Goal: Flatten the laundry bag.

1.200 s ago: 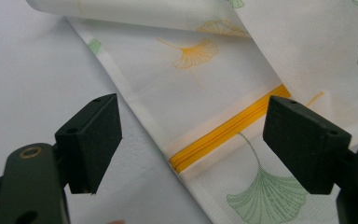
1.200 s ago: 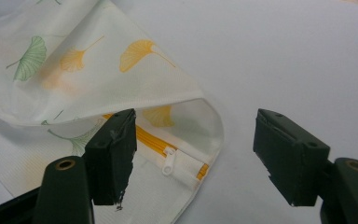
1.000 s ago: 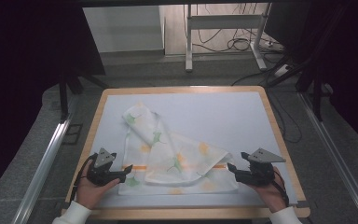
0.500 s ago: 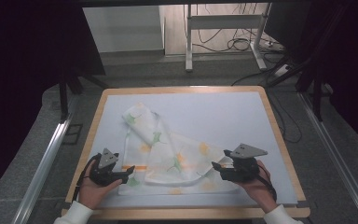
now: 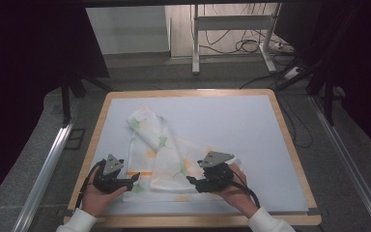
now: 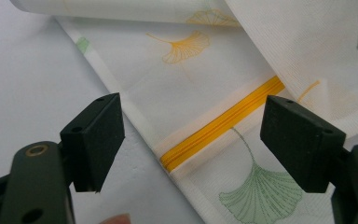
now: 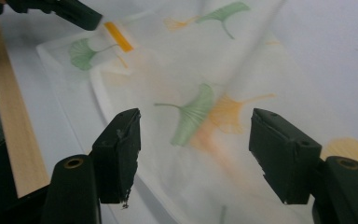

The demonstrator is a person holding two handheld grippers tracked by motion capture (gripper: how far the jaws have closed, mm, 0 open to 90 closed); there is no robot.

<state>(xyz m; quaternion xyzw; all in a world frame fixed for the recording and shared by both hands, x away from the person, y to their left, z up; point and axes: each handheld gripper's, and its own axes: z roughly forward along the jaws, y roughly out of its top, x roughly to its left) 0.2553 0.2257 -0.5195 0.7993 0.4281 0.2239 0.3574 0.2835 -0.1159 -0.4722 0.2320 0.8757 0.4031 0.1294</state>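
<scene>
White leaf-print cloth (image 5: 166, 154) lies crumpled on the bench (image 5: 232, 121), near front edge; left tool (image 5: 134, 181) spread at its orange-striped edge; right tool (image 5: 191, 181) spread over cloth, gripping nothing.

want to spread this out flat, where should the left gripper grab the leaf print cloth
Probably the near-left hem of the cloth, by the yellow stripe. That edge lies flat as a single layer between the open jaws of the left gripper, so coming in low from the left, off the bare mat, should catch it without the folds.
</scene>
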